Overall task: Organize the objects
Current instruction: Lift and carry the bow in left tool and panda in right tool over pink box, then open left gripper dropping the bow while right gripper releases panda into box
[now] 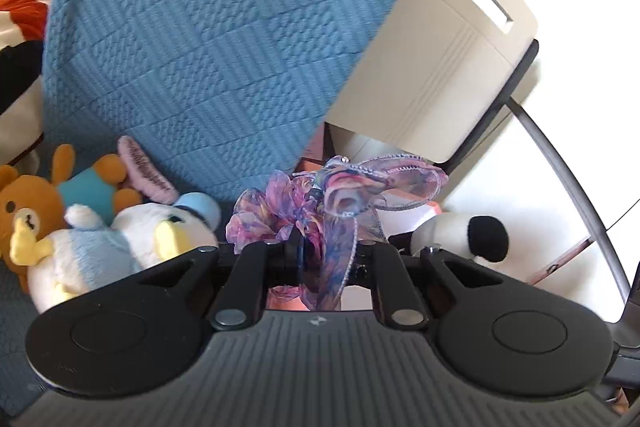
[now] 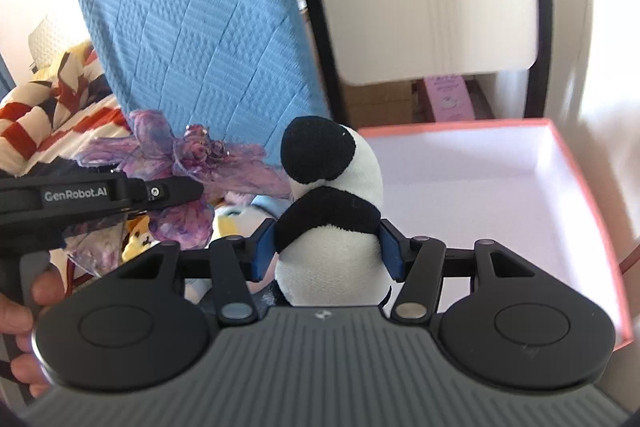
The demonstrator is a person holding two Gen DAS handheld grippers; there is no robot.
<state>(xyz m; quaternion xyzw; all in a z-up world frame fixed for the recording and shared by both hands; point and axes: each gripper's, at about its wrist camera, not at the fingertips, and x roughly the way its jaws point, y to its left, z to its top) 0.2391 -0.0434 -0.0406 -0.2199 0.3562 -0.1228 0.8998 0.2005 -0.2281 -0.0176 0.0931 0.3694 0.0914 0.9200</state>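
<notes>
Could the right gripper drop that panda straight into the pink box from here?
Probably yes. The right gripper grips the panda, and the box lies open just beyond on its right, with nothing in between.

A blue textured cushion (image 1: 208,39) leans upright beside a cream chair back (image 1: 448,67) with a slot handle and black metal frame (image 1: 520,75). Patterned red, white and black bedding (image 2: 52,115) lies left. Bright daylight washes out the pale surroundings.
</notes>
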